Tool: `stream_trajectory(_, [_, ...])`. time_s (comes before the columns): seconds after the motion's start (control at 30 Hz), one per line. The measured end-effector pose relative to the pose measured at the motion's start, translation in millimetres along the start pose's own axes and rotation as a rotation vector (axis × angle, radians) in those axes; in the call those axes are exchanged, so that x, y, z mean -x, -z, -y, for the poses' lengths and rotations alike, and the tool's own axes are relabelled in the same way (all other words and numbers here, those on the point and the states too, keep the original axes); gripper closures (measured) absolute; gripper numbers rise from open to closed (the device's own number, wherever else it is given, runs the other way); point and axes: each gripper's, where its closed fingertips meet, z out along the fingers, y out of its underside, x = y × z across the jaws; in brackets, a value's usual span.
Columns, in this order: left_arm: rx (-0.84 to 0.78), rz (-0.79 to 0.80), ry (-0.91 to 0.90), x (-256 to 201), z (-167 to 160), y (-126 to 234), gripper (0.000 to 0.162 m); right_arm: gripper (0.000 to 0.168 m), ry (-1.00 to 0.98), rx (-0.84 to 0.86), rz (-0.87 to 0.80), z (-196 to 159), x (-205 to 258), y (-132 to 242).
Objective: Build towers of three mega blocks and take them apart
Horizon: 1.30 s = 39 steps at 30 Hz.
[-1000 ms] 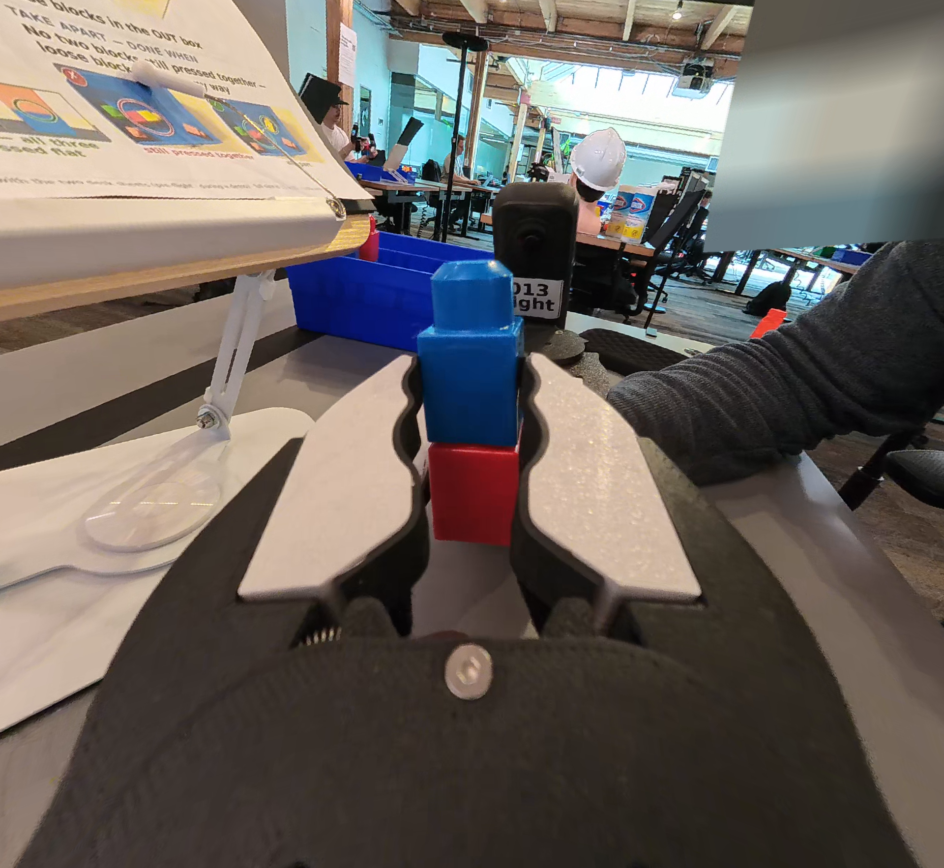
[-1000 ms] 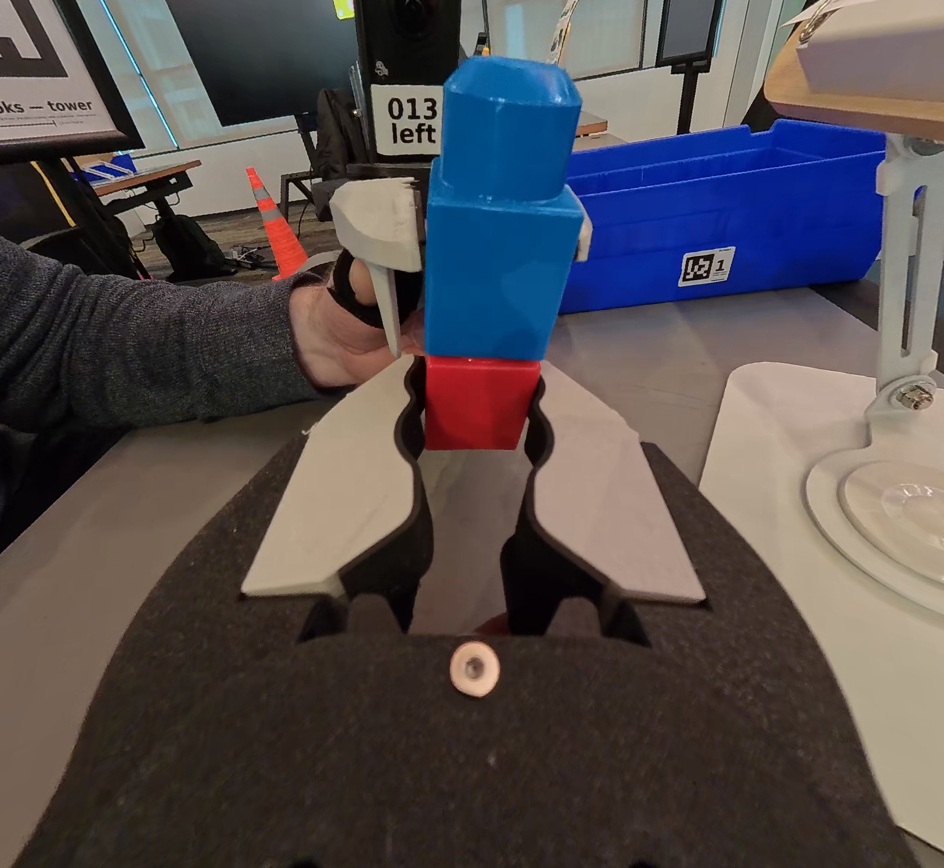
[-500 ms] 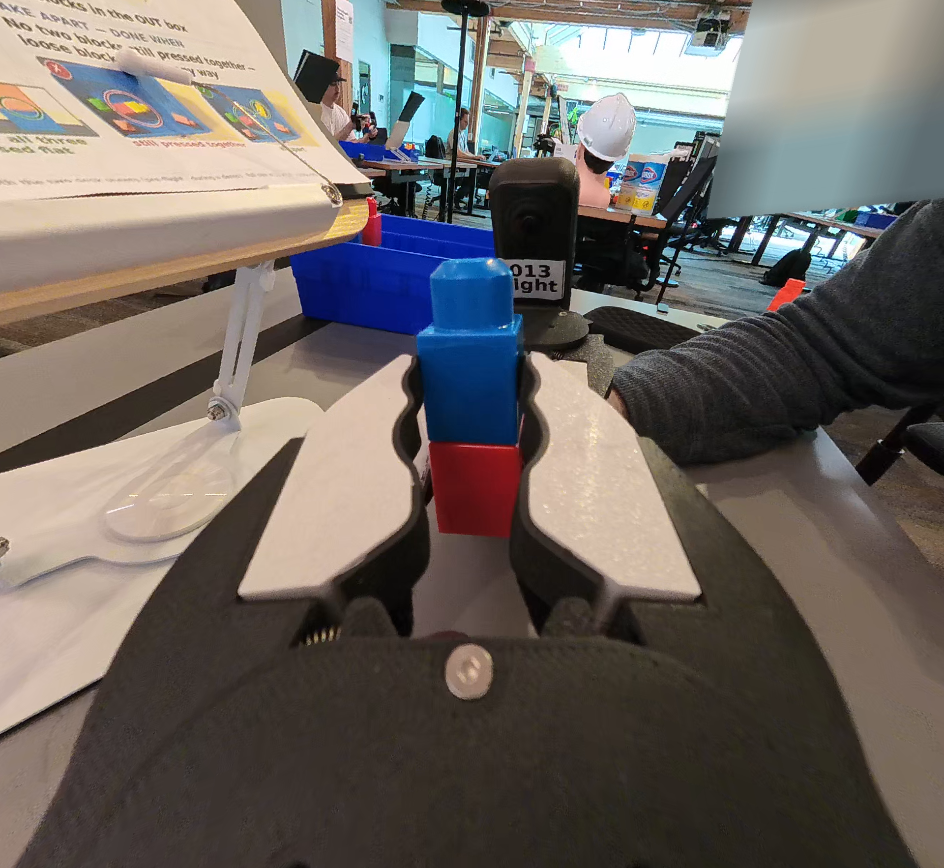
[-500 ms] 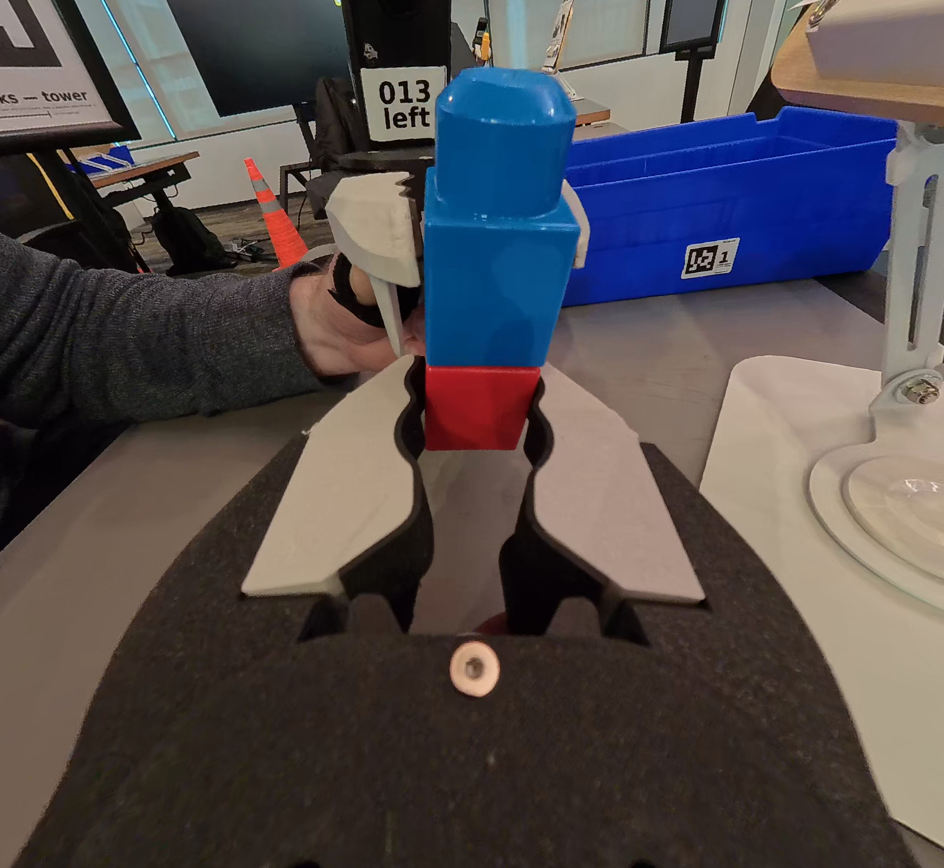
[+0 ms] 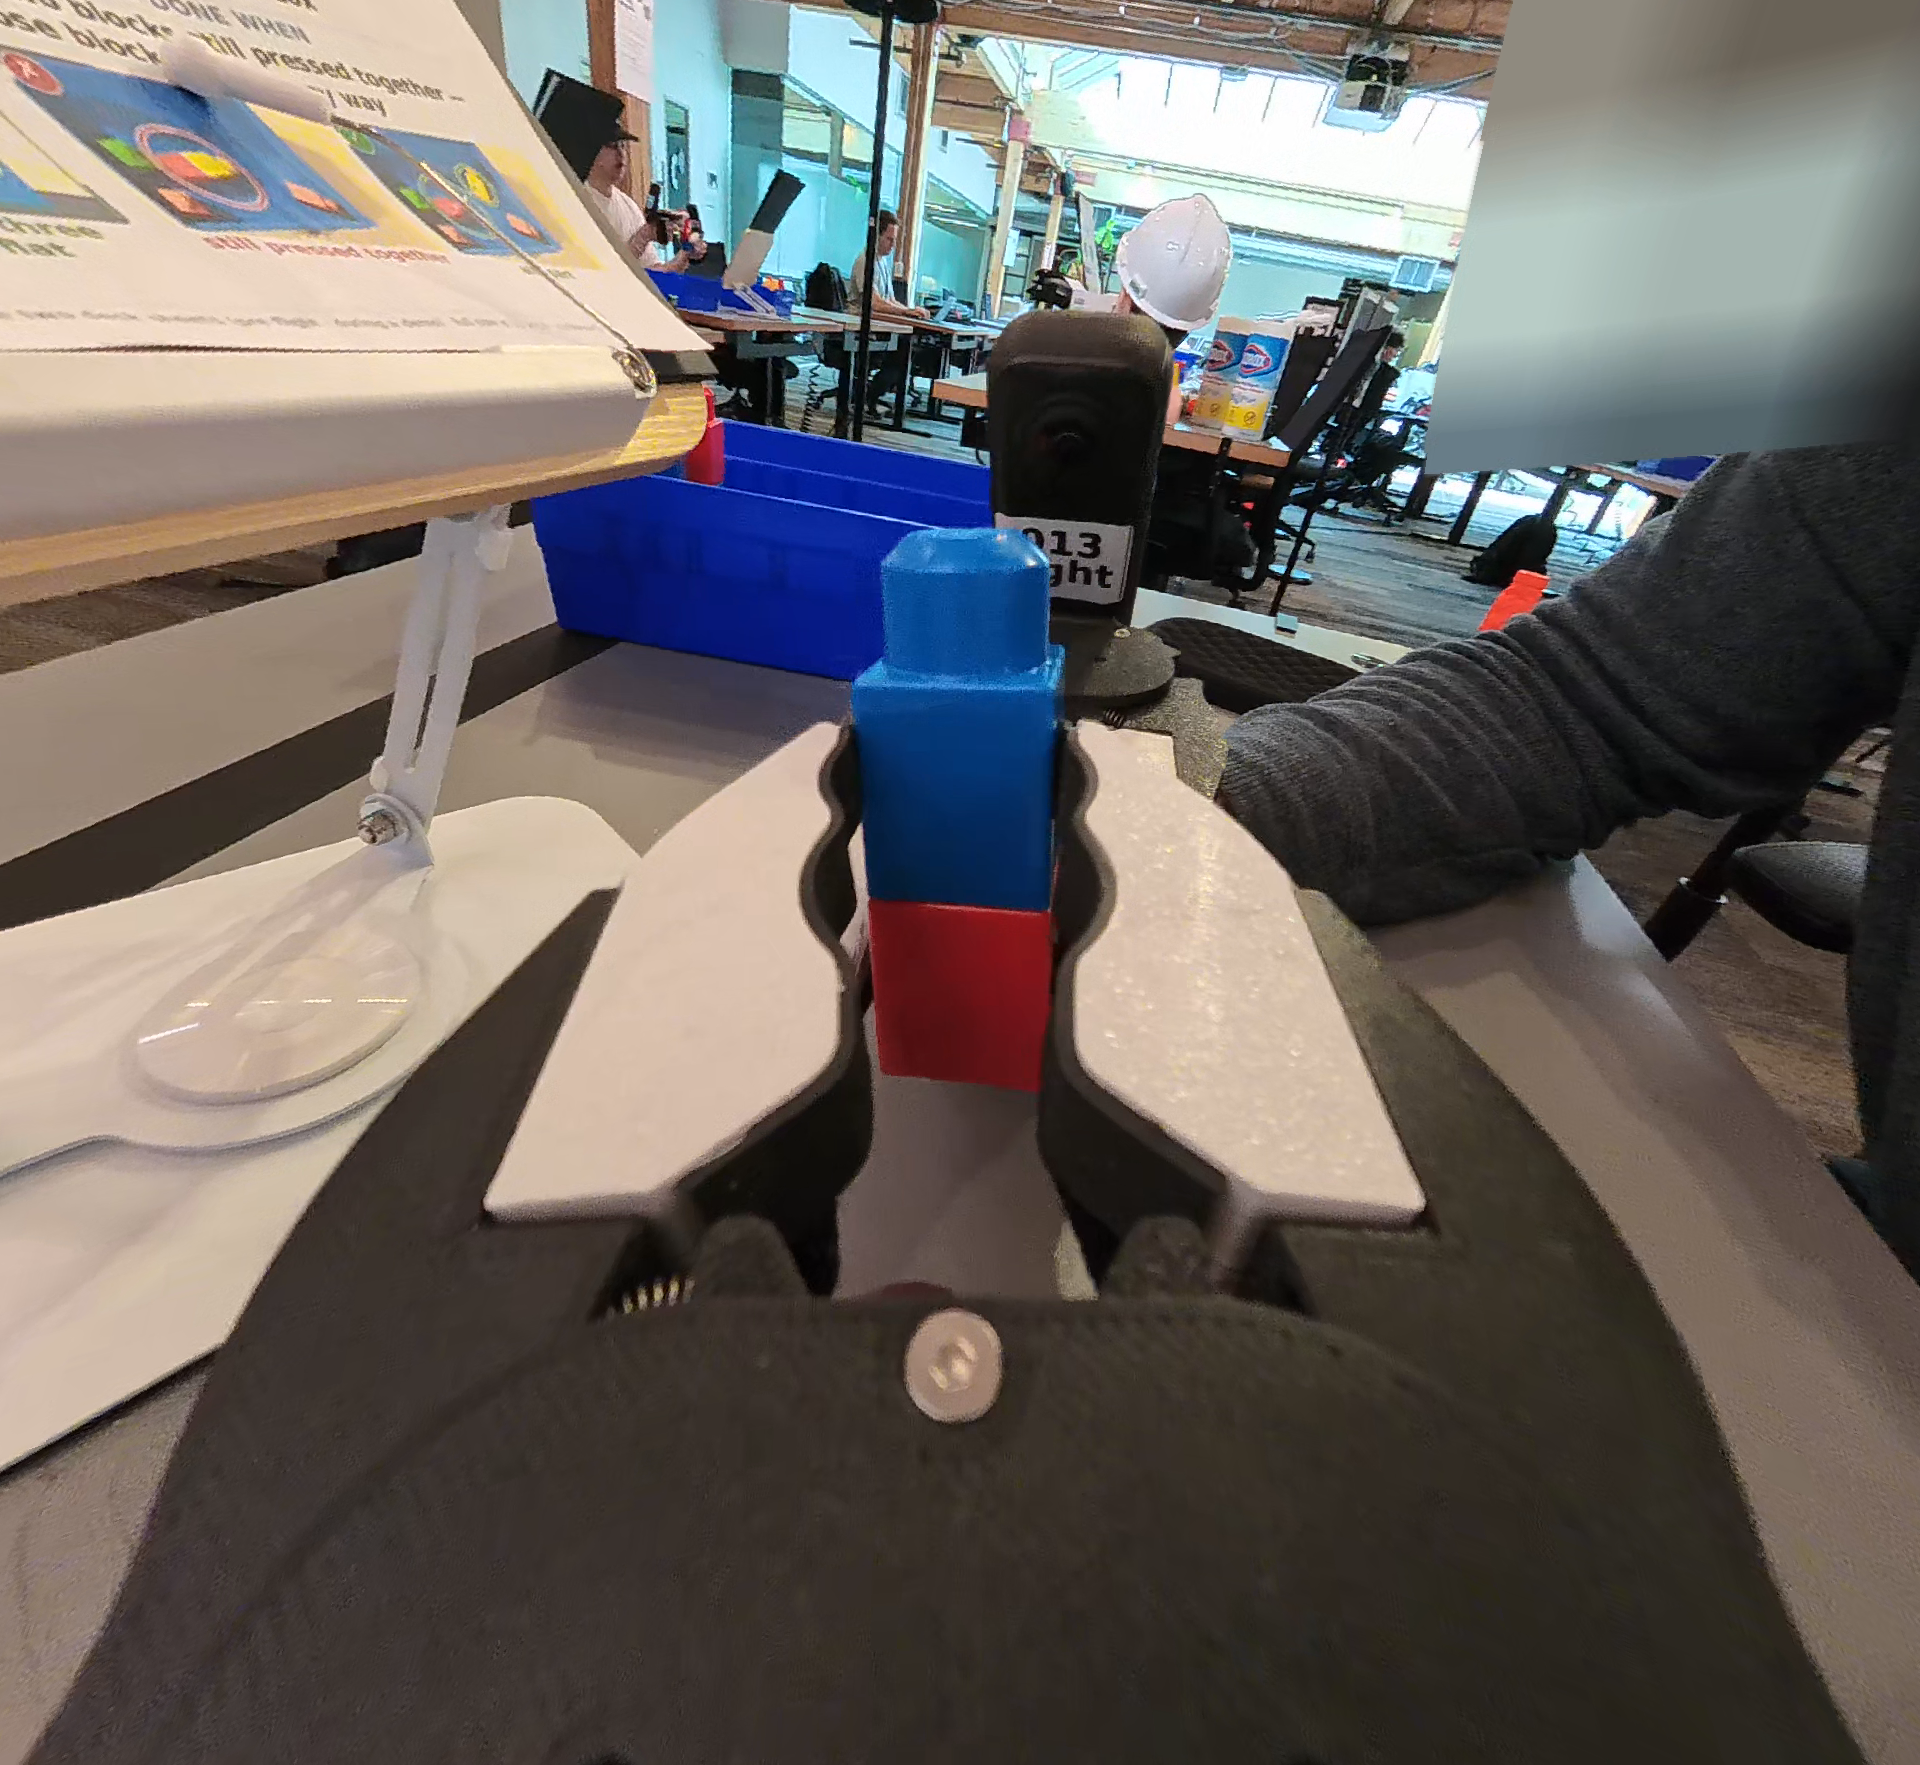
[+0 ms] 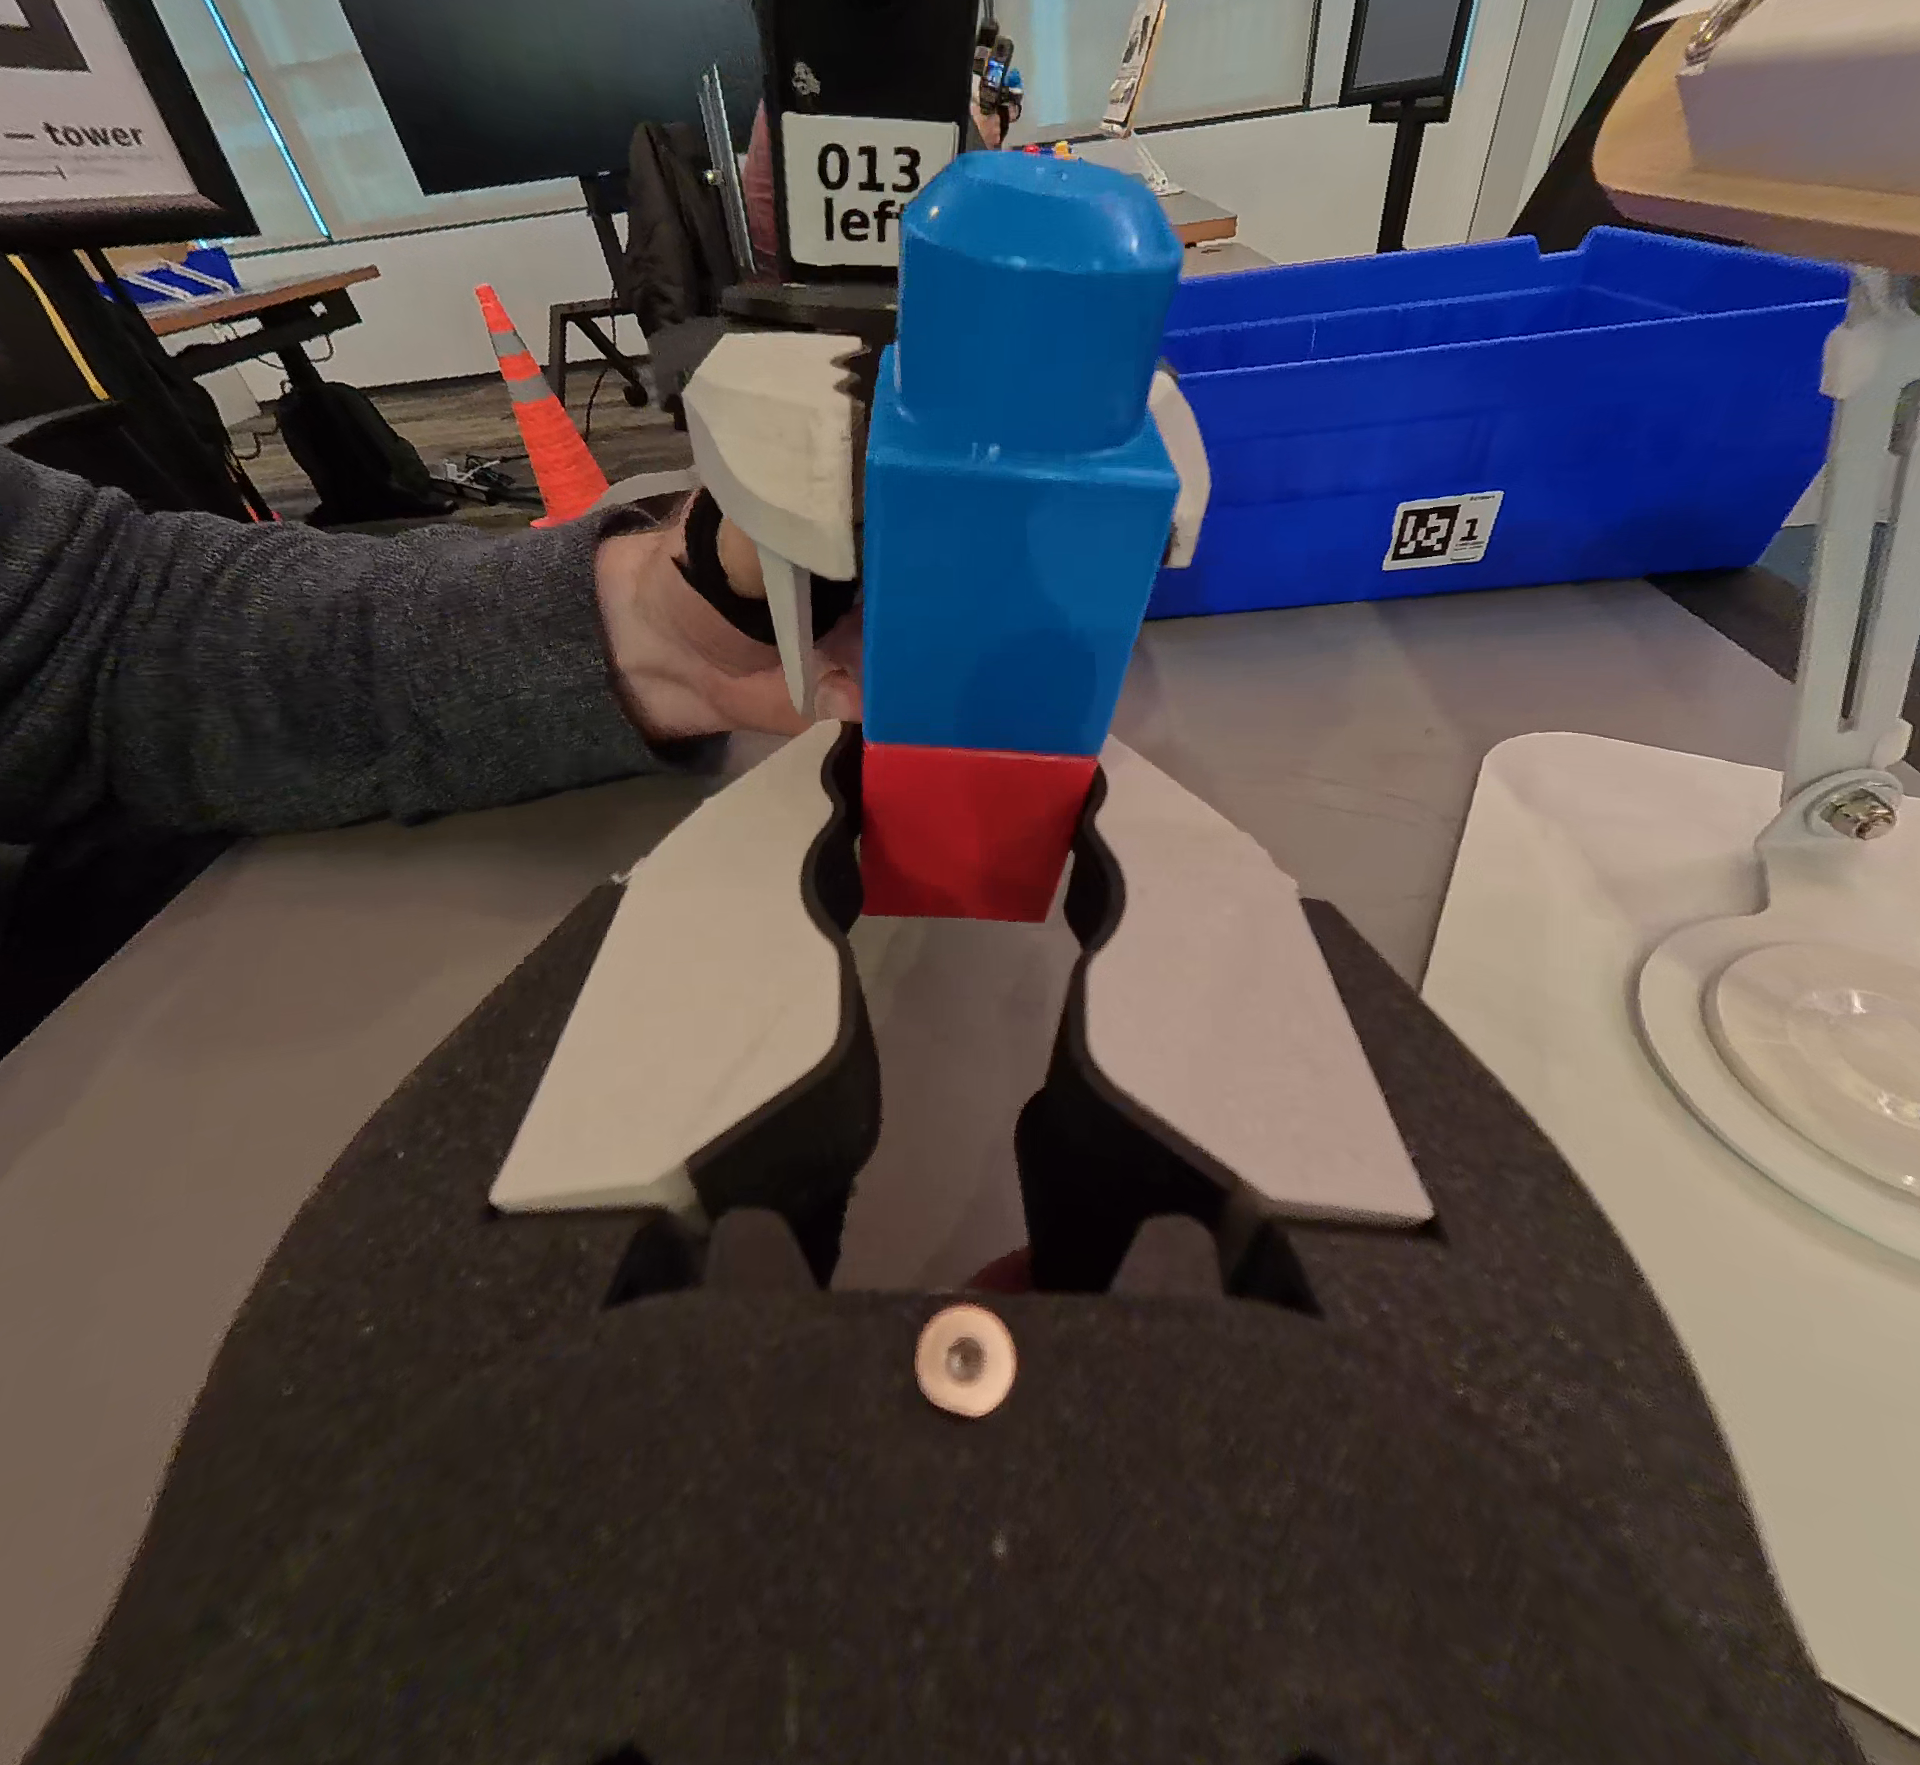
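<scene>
Blue block (image 5: 956, 780) pinched in my L gripper (image 5: 956, 780), red block (image 6: 961, 832) in R gripper (image 6: 961, 832); blue bin (image 6: 1507, 427) upper right behind, stand base (image 6: 1818, 1040) right edge.

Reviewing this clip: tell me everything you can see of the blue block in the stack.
The blue block is glossy moulded plastic: a squarish body with one rounded stud on top. It stands upright, pressed onto the red block beneath, with nothing on its stud. The left gripper is shut on its body from both sides, while the right gripper clamps the red block below. The pair looks lifted above the grey table.
</scene>
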Motion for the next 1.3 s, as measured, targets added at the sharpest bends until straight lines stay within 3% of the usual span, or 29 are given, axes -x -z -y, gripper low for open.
stream_trajectory(0.43, [0.057, 0.01, -0.031, -2.0, 7.7, 0.3, 0.117, 0.132, 0.016, 0.029, 0.023, -3.5, 4.2, -3.4])
stream_trajectory(0.57, [0.075, -0.012, -0.033, -5.1, 5.2, -1.2, 0.125, 0.132, 0.024, 0.036, 0.022, -4.4, 4.8, -4.0])
stream_trajectory(1.3, [0.054, -0.047, -0.014, -6.7, 3.6, 4.4, 0.125, 0.133, 0.034, 0.031, 0.017, -3.7, 4.8, -3.2])
